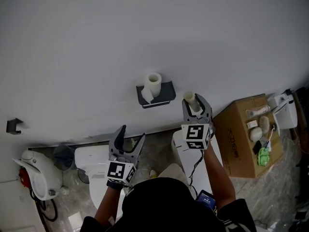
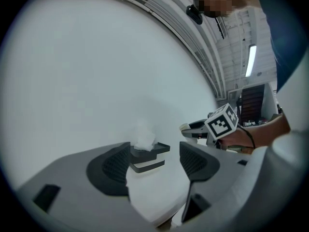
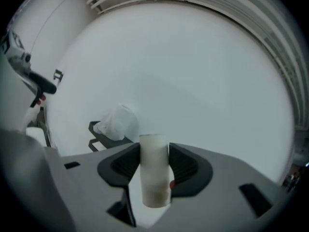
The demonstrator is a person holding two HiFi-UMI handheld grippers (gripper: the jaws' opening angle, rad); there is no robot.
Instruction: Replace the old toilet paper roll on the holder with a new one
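A dark shelf-type holder [image 1: 164, 94] hangs on the white wall, and a white paper roll [image 1: 153, 83] stands upright on it with a loose end hanging down. My right gripper [image 1: 195, 103] is to the right of the holder, at about its height, shut on a bare cardboard tube [image 1: 191, 101]. In the right gripper view the tube [image 3: 154, 170] stands upright between the pads, with the holder [image 3: 99, 135] and roll [image 3: 119, 121] beyond at the left. My left gripper [image 1: 131, 135] hangs lower, open and holding nothing. In its own view the holder [image 2: 148, 157] lies ahead between the jaws.
A toilet [image 1: 94, 170] and a small bin [image 1: 63, 156] stand below the holder. A white fixture [image 1: 36, 175] is at the lower left and a hook [image 1: 13, 125] on the wall above it. At the right, an open cardboard box [image 1: 239, 137] holds several items.
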